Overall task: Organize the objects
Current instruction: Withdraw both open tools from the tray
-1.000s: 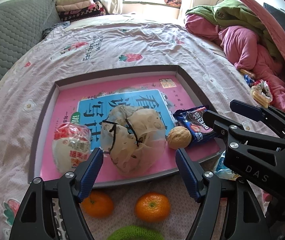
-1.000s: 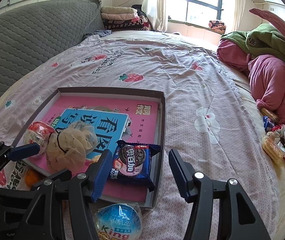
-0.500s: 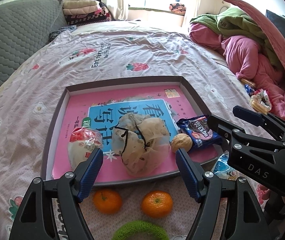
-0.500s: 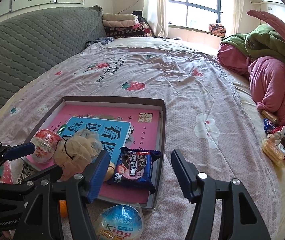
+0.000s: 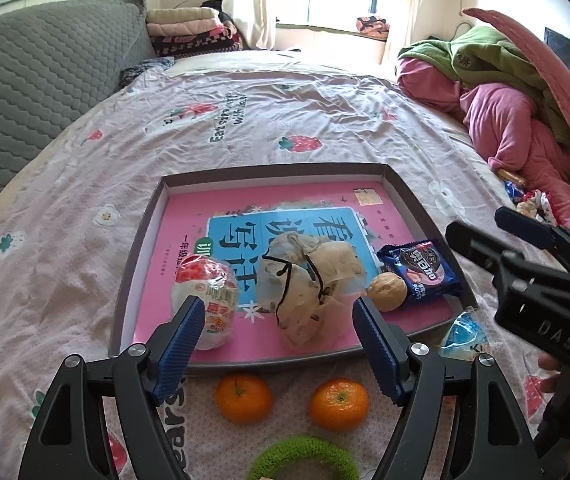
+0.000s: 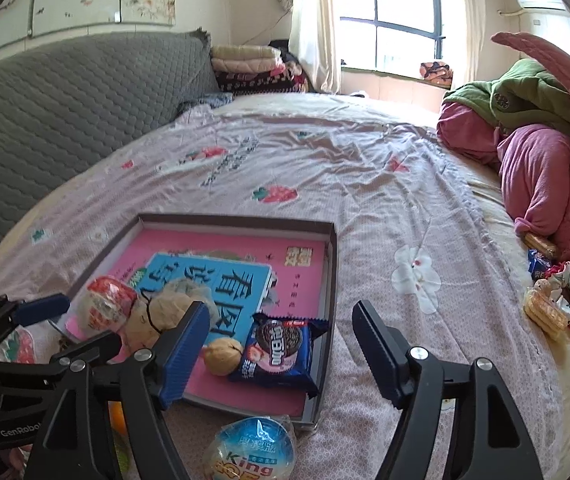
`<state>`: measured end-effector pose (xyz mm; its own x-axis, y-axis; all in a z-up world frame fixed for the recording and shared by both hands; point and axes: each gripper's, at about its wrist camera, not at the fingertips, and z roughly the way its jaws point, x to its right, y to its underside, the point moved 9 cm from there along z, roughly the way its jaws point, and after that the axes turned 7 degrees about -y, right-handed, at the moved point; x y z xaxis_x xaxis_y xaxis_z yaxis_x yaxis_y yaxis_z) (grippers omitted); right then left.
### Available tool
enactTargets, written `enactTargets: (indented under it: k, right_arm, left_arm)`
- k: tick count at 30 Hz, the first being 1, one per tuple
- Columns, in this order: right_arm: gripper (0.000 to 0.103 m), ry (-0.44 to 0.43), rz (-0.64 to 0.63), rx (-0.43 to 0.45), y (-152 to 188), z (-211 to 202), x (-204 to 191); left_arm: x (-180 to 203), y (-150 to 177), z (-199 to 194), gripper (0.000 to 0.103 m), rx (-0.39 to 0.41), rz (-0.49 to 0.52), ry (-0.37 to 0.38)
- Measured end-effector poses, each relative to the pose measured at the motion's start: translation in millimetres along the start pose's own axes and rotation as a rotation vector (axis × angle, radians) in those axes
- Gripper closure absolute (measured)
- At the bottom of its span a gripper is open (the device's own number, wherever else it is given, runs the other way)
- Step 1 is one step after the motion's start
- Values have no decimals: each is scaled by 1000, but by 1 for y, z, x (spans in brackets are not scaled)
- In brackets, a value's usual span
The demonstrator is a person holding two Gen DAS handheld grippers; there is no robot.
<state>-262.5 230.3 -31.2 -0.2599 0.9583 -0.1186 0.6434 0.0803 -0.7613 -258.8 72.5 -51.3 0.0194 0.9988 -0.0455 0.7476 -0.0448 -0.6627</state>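
Since a second ago both cameras have drawn back and tilted up, so the tray point(image 5: 147, 256) sits lower in each view and more of the bedsheet point(image 5: 245, 120) shows beyond it. Over that second the right gripper point(image 6: 281, 350) has been opening its jaws; they now stand wide with nothing between the pads, and the blue cookie packet point(image 6: 275, 354) lies free in the tray's near right corner, touching neither pad. Empty too, the left gripper point(image 5: 279, 332) holds its jaws wide apart above the tray's near edge.

Inside the tray, in the left wrist view, a walnut point(image 5: 387, 291) touches the packet at its 9 o'clock. A beige net pouch point(image 5: 309, 280) lies at the walnut's 9 o'clock, then a red-and-white wrapped snack point(image 5: 207, 300). Two oranges point(image 5: 244, 398) rest on the sheet at the tray's 6 o'clock, a green ring point(image 5: 305, 456) below them, and a blue egg-shaped pack point(image 6: 255, 450) at the tray's 5 o'clock.
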Motion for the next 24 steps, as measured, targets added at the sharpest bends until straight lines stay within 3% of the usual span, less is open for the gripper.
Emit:
enactTargets:
  k: [24]
  right_arm:
    - [29,-8,-18,88,-13,-30,-7]
  left_arm:
    - [-31,12,-43,25,56,-58,-29]
